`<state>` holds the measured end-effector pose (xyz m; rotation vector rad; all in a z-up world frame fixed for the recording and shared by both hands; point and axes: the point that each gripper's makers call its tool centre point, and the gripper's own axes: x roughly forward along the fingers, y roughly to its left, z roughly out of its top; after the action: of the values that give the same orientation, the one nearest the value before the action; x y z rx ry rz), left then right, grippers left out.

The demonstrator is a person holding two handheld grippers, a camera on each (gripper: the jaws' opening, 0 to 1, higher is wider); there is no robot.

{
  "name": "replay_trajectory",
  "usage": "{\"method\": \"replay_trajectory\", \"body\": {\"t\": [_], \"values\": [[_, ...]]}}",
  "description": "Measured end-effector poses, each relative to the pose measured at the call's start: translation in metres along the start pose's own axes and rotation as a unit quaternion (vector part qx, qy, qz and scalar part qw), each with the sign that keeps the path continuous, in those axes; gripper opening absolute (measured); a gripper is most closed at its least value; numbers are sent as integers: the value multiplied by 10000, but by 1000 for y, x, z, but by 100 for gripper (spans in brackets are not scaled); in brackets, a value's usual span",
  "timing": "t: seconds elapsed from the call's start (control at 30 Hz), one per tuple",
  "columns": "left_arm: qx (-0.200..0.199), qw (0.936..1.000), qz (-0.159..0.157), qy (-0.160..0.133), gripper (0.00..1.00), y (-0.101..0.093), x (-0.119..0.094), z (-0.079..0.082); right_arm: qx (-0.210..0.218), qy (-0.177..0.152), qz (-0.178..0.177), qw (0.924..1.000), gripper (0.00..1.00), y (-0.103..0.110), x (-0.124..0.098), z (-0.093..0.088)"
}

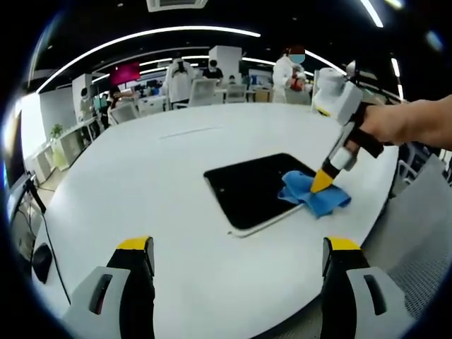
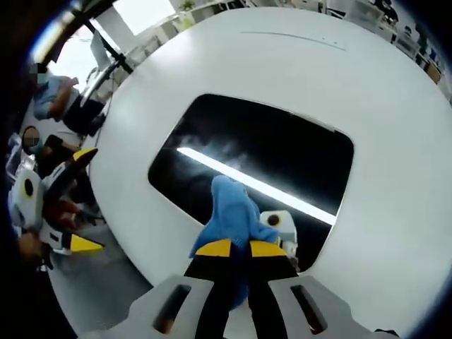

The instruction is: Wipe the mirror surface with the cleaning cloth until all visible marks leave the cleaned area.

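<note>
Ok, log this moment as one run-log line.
stage: wiping | right gripper: shut on blue cloth, at mirror edge | left gripper: open, off the mirror | hazy smear on glass | table: white

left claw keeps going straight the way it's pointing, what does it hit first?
Probably the mirror. The left claw is open over bare table, and the mirror's near edge lies just ahead between its jaws, with the cloth and right claw off to the right. If pitched down, it meets the table first.

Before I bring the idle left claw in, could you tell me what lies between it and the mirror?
Bare white table lies between the left claw and the mirror in the left gripper view.
</note>
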<state>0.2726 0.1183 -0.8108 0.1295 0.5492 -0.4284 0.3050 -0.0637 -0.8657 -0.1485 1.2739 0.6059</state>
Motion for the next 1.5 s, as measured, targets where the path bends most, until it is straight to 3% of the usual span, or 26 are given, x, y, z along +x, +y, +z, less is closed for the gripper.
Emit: {"method": "replay_trajectory", "body": {"t": [0.4,1.5], "values": [[-69,9998,-148,127,100,-5,0,-5,11,-24,40,10000,2,0,0,2],[-104,9998,-149,107,100,-5,1,-4,135,-2,116,9998,2,-10,0,2]]}}
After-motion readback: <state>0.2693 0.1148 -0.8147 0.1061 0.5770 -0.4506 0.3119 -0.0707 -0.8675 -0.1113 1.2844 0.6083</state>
